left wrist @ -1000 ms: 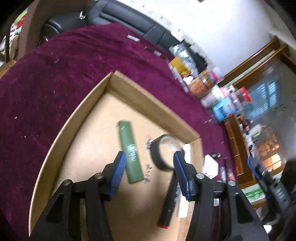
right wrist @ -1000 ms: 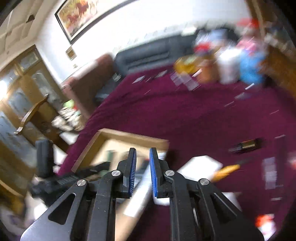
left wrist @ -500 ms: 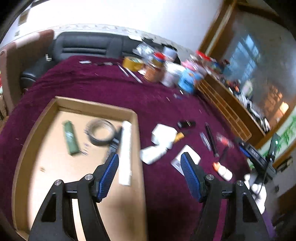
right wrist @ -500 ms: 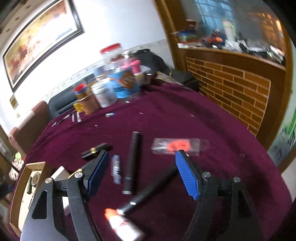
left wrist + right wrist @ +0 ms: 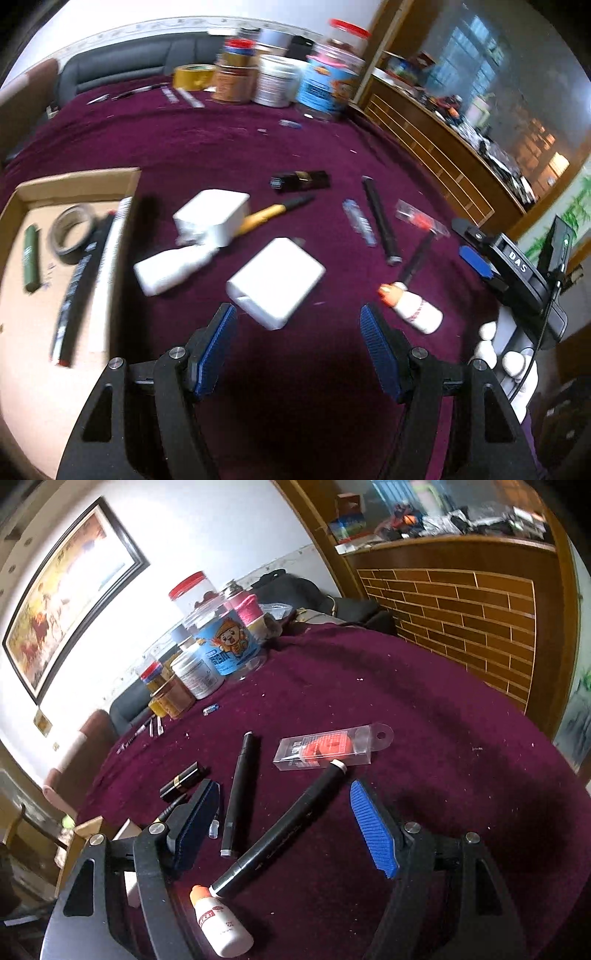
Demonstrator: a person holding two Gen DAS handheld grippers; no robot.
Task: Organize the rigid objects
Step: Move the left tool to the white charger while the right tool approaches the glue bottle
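Note:
My left gripper [image 5: 297, 350] is open and empty above the purple cloth, just short of a white square charger [image 5: 275, 282]. A cardboard tray [image 5: 79, 181] at the left holds a green tube [image 5: 31, 258], a tape roll [image 5: 70, 232], a black pen and a white stick. My right gripper [image 5: 284, 827] is open and empty, its jaws either side of a black marker [image 5: 280, 836]. A second black pen [image 5: 240, 794], a clear packet with an orange part [image 5: 325, 749] and a small white bottle [image 5: 221, 923] lie close by. The right gripper also shows in the left wrist view [image 5: 476, 260].
Jars and tins [image 5: 280, 81] and a yellow tape roll [image 5: 194, 75] stand at the table's far side. More white blocks [image 5: 210, 218], a yellow-handled pen [image 5: 273, 214] and a black lipstick case [image 5: 299, 181] lie mid-table. A wooden cabinet [image 5: 461, 602] stands to the right.
My left gripper has swung right from over the tray to the loose items on the cloth. My right gripper has opened wide and moved over the black marker.

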